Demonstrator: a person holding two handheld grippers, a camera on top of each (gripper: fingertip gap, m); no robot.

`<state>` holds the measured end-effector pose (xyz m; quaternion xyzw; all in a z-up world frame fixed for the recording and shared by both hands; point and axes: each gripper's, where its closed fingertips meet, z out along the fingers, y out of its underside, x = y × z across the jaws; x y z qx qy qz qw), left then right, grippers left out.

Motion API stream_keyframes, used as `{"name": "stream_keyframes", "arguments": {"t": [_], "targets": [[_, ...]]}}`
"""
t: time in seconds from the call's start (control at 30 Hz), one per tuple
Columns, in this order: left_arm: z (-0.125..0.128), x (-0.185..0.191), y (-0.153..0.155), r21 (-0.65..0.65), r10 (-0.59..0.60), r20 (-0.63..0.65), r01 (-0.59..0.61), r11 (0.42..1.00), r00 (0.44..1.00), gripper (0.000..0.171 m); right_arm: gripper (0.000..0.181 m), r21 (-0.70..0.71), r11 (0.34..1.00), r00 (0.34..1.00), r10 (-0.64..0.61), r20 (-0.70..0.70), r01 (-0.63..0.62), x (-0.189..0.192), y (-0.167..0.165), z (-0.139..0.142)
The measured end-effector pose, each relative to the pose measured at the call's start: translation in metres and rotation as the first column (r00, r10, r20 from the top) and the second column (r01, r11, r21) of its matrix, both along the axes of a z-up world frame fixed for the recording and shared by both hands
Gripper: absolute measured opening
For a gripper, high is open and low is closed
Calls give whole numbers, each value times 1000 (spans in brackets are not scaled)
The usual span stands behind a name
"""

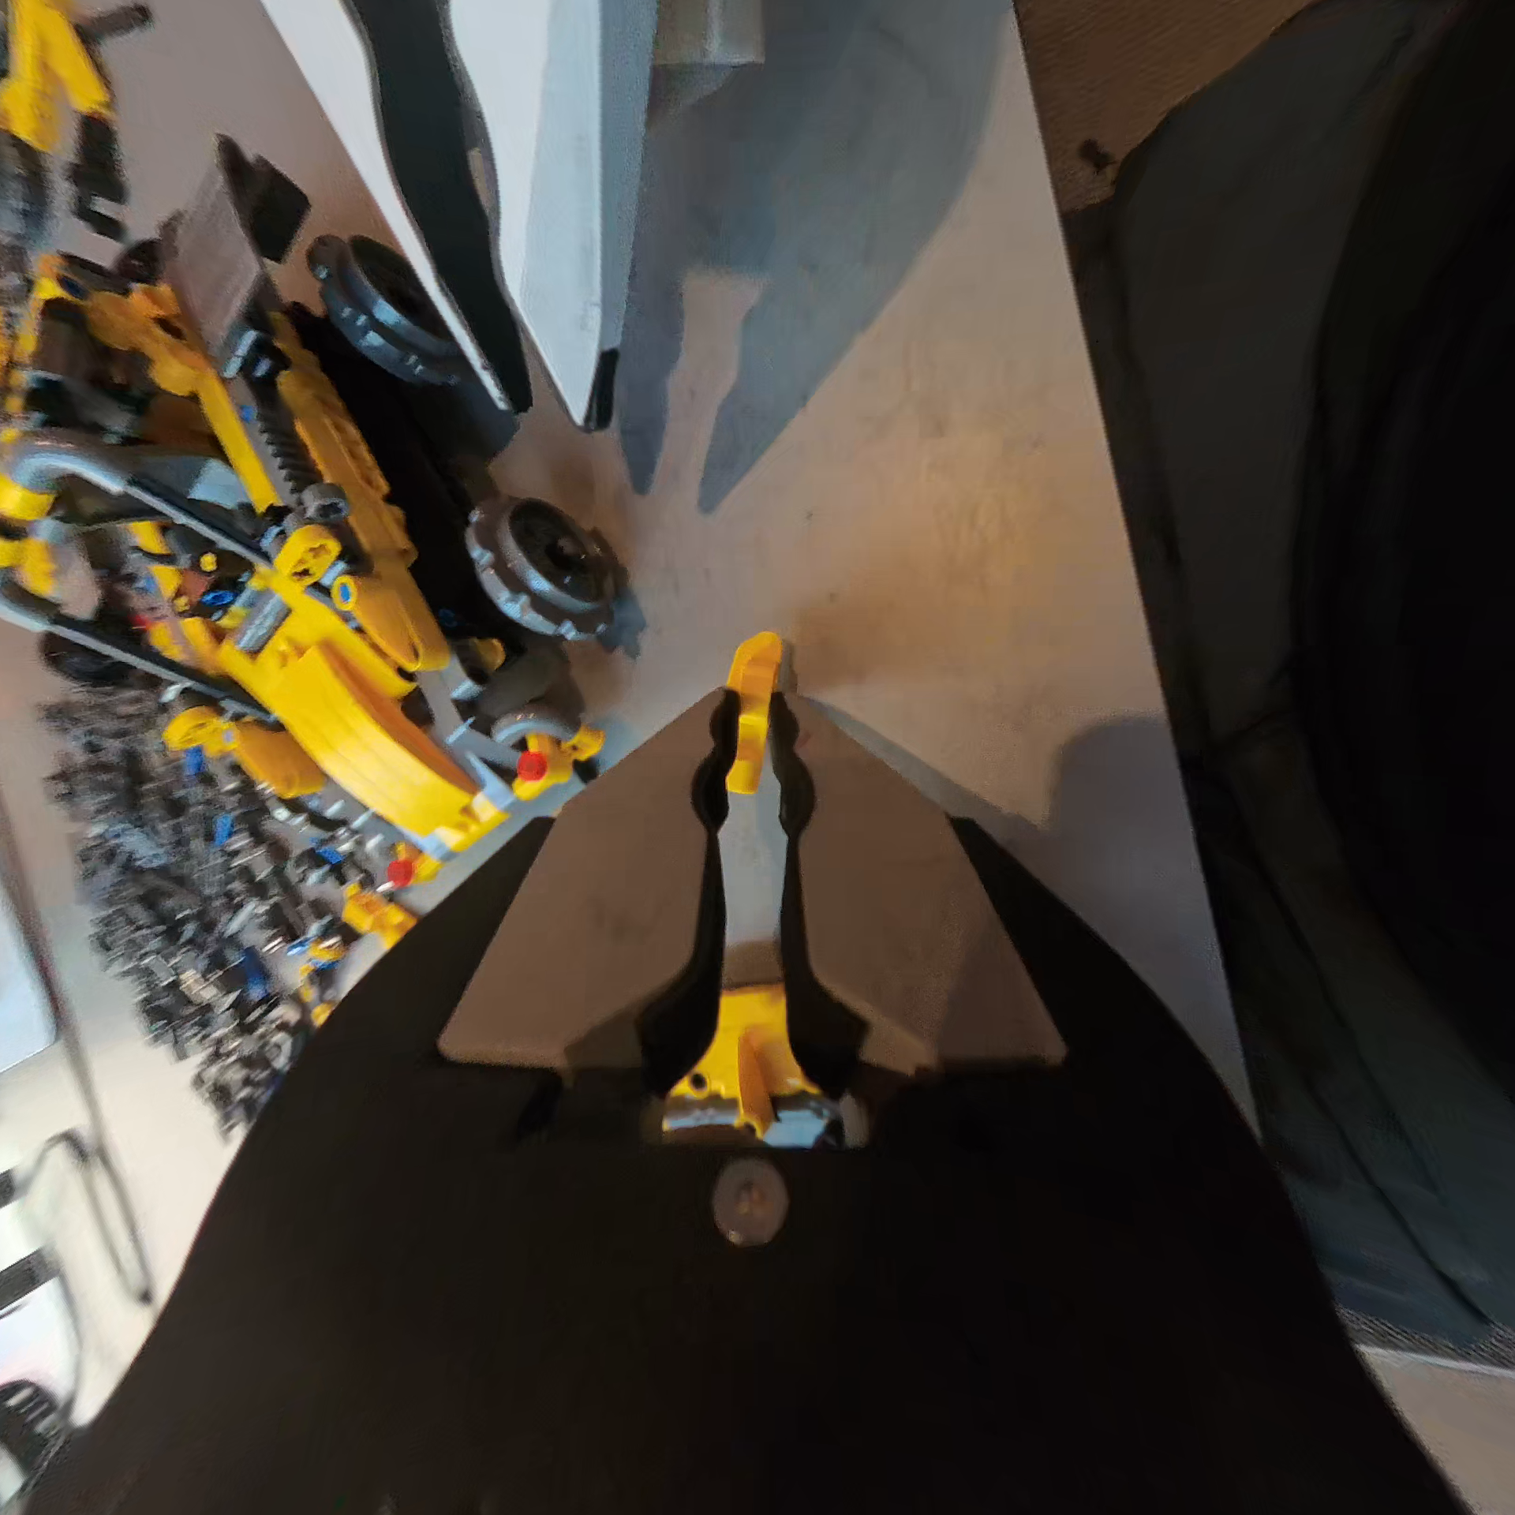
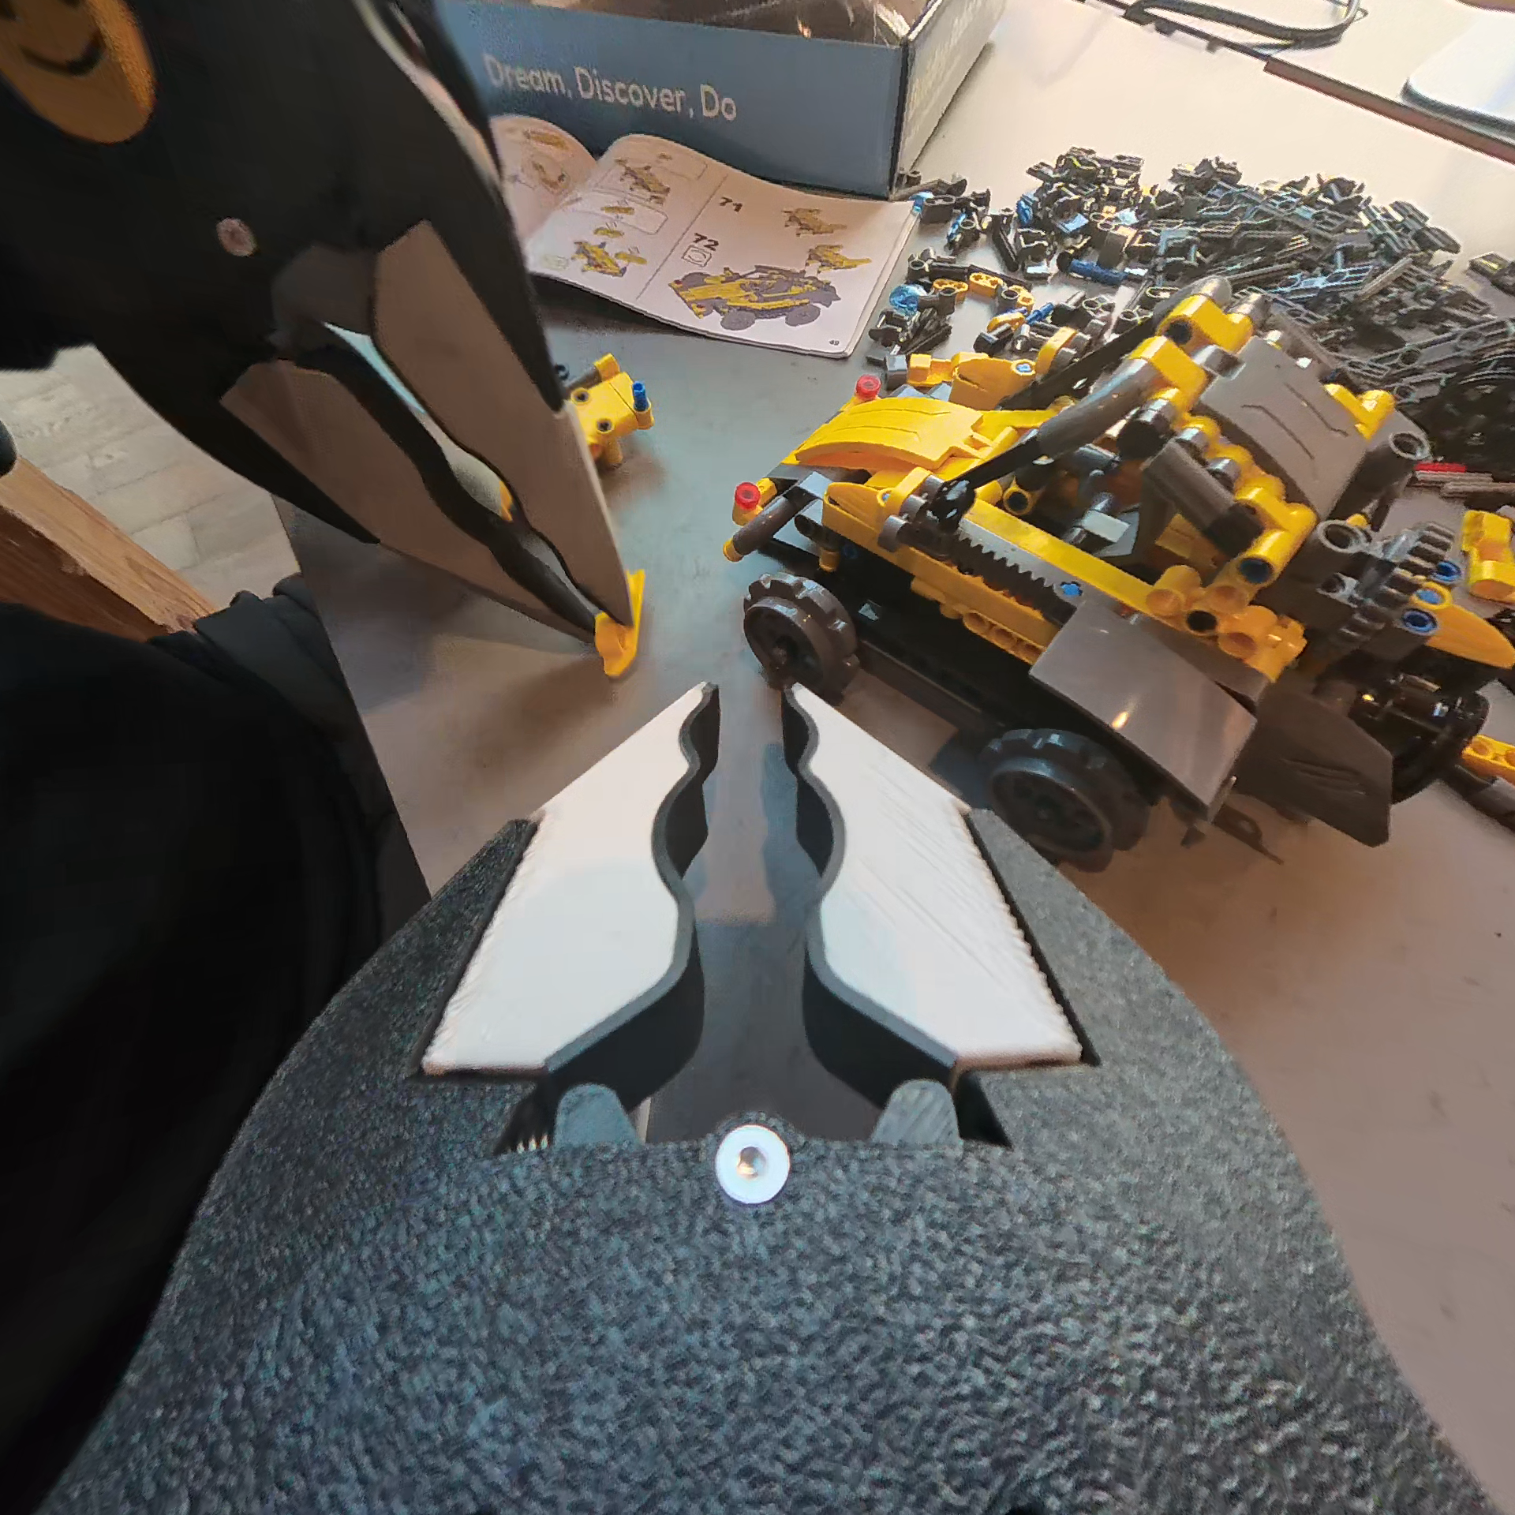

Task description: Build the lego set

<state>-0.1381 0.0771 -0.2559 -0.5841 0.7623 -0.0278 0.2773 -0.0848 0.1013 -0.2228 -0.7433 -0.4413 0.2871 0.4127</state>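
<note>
Jaws, left: the left gripper point(image 1: 750, 697) has its jaws closed down to a thin slot on a small yellow curved piece point(image 1: 752, 713); the piece pokes out past the tips, and in the right wrist view its lower end appears to touch the tabletop point(image 2: 1148, 1025).
Jaws, right: the right gripper point(image 2: 750, 705) has its jaws parted by a narrow gap and holds nothing; the tips hover over bare tabletop, just beside the front wheel point(image 2: 799, 627) of the yellow model vehicle point(image 2: 1107, 557).
Yellow piece, place: in the right wrist view it sits at the left gripper's tips, left of the vehicle's nose and ahead of the right gripper's tips.
Slip risk: only the very tips pinch the piece, on a thin curved edge. My judgement is that pressing it against the tabletop could twist it in the grip or pop it out.
Collision risk: both grippers are close together. A sideways sweep of either one could knock the piece loose.
Vehicle risk: the right gripper's tips are near the front wheel; a nudge could roll or shove the model, since it stands on its wheels.
Clutter, right: the pile of loose dark parts point(image 2: 1230, 221) lies beyond the vehicle. A dropped piece that bounces in there would be hard to find.
Behind: an open instruction booklet point(image 2: 721, 246) and a blue box point(image 2: 697, 106) lie at the far side, well apart from both grippers.
</note>
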Motion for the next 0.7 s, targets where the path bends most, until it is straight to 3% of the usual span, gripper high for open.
{"name": "stream_keyframes", "arguments": {"t": [0.17,0.27,0.43,0.7], "targets": [[18,-11,2,256,8,58,-23,966,998,4,14,-69,997,995,30,-91,-36,-6,-6,8],[34,-12,2,381,1,109,-43,924,994,4,4,-95,994,988,48,-146,-62,-9,-8,14],[54,-8,-2,508,-30,186,-70,858,982,4,6,-123,991,976,29,-215,-56,-11,-7,22],[69,-4,-4,647,-93,151,-28,762,984,4,5,-158,968,936,134,-326,-194,-33,-31,48]]}}
